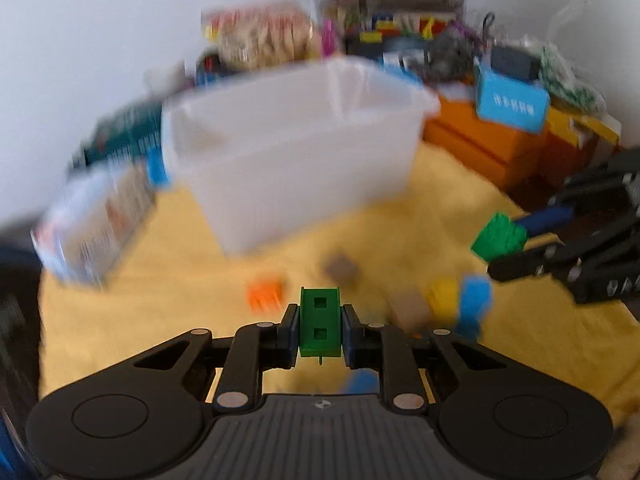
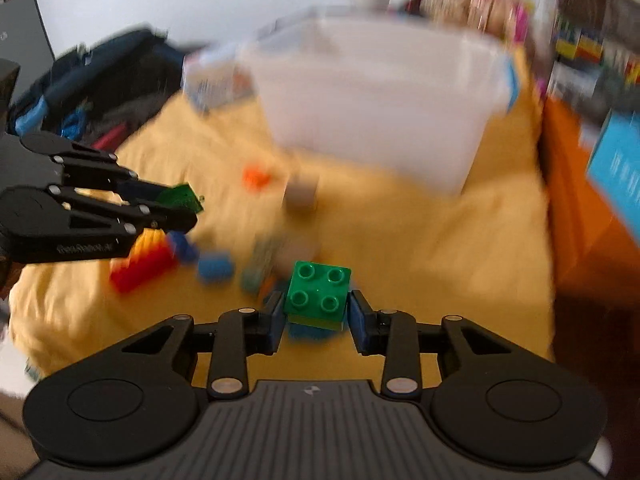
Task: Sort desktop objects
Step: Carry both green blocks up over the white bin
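Blocks, two of them green, were held above a yellow cloth [image 1: 460, 184], one in each hand-held tool. The left gripper [image 1: 320, 326] was clenched on a narrow green piece [image 1: 320, 322] with two square holes in its face. The right gripper [image 2: 317, 312] pinched a green studded block [image 2: 318, 294], four studs up, with what looked like a thin yellow layer under it. A translucent white bin [image 1: 292, 152] stood at the far middle of the cloth, with loose pieces scattered on the near side of it: an orange piece [image 1: 265, 295], a grey-brown block [image 1: 341, 270], and yellow and blue ones to the right.

Likely risks: the studded block sat tilted between the pads, so a quick swing toward the bin might twist it loose. Both tools were close together and would probably share one bin, so they might knock each other at its rim. Heavy blur suggested fast movement, which would make either slip more likely.

Only the right wrist view showed a red and yellow brick stack [image 2: 144, 260] on the near left and dark bags [image 2: 108, 80] beyond the cloth's left edge. Only the left wrist view showed the orange boxes [image 1: 480, 140] at the far right.
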{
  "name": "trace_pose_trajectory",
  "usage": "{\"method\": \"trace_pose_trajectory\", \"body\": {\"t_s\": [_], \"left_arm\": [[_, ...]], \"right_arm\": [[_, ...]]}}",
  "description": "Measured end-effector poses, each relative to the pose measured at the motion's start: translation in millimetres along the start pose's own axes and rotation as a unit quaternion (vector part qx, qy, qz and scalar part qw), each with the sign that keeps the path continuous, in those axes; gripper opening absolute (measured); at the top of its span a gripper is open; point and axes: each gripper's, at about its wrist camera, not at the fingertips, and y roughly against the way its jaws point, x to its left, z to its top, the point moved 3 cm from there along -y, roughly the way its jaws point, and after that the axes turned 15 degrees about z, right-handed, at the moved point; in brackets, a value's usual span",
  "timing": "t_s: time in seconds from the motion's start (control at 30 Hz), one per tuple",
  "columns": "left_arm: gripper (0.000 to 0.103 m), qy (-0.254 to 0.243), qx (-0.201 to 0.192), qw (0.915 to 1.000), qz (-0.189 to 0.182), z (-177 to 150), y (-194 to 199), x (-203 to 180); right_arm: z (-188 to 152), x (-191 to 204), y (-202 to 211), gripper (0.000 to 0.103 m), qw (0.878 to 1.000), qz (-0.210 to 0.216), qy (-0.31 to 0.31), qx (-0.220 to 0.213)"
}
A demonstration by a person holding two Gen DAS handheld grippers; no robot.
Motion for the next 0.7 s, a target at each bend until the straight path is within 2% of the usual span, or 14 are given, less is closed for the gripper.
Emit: {"method": "trace_pose_trajectory", "body": {"t_s": [0.13, 0.27, 0.37, 0.53, 0.7], "left_arm": [[0.024, 0.003, -0.054, 0.9983, 0.023, 56, -2, 16], [0.024, 0.038, -0.099, 0.9935, 0.04, 110, -10, 33], [0.024, 0.063, -0.121, 0.9897, 0.043, 140, -20, 42], [0.024, 0.07, -0.098, 0.9919, 0.04, 158, -62, 38], [0.024, 0.066, -0.042, 0.9962, 0.039, 146, -111, 28]], "right_arm": [[55, -10, 21, 0.037, 0.997, -0.017, 0.017, -0.072], [114, -23, 35, 0.037, 0.988, -0.038, 0.021, -0.147], [149, -35, 31, 0.037, 0.983, -0.042, 0.004, -0.177], [180, -57, 8, 0.038, 0.982, -0.053, -0.013, -0.18], [178, -77, -33, 0.038, 0.988, -0.06, -0.027, -0.139]]}}
